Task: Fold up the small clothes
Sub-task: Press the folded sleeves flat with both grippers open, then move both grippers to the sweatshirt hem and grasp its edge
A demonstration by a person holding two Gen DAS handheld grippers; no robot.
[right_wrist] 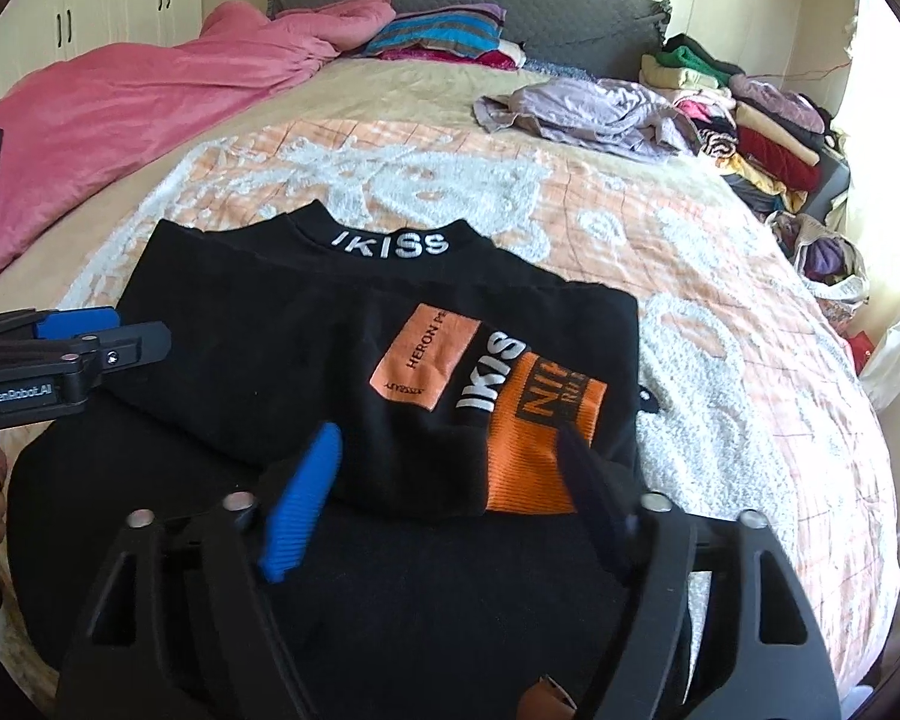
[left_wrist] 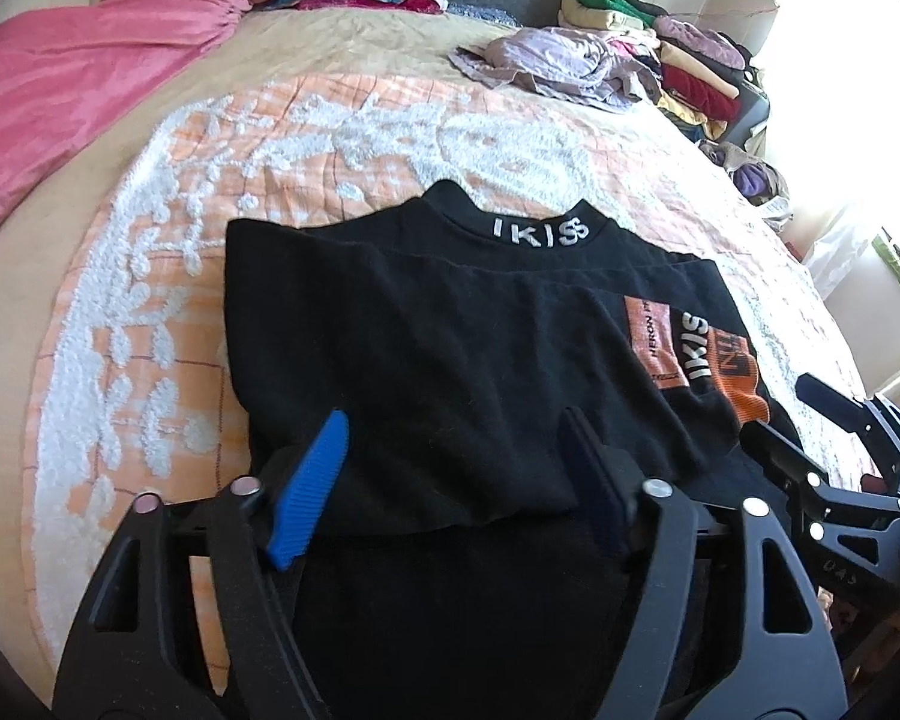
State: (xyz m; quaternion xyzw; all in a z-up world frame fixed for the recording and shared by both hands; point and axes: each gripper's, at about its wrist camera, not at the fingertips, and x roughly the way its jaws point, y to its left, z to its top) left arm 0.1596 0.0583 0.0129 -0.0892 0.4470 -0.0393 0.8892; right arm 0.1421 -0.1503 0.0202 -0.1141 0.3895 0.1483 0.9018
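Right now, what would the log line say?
shirt: folded on bed | left gripper: open | right gripper: open

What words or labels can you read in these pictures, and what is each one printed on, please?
"IKISS": shirt collar.
"HERON P...", cut off by a fold: pale orange patch.
"IKIS": white print beside it.
"NIP...", partly hidden: bright orange patch.
"GenRobot.AI": left gripper.
Smaller patch print: unreadable.

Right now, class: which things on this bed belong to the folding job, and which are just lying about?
Job:
black top
left gripper
right gripper

Lying about:
pink duvet
lilac garment
stacked clothes
striped pillow
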